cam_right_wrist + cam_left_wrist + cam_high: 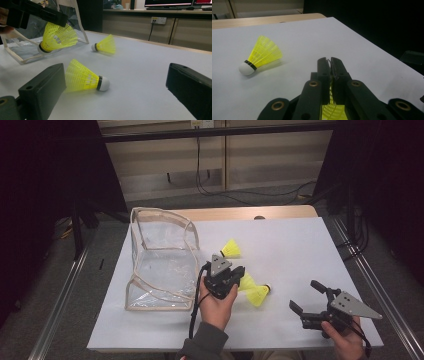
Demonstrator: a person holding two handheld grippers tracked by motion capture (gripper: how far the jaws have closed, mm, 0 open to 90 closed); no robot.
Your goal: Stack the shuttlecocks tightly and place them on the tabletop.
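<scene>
Three yellow shuttlecocks with white cork tips are in play on the white table sheet [300, 245]. My left gripper [240, 271] [330, 61] is shut on the skirt rim of one shuttlecock [246, 281] [333, 110] [58, 37], which hangs just above the sheet, cork end down. A second shuttlecock [259, 295] [85, 78] lies on its side right beside it. The third shuttlecock [231, 249] [262, 55] [105, 45] lies farther back. My right gripper [304, 295] [116, 75] rests low at the front right, jaws wide open and facing the lying shuttlecock, nothing between them.
A clear plastic bag [160, 260] [25, 50] with beige edging stands open on the left part of the sheet, close to my left gripper. The table's wooden far edge [240, 213] shows beyond the sheet. Dark floor and metal rails flank both sides.
</scene>
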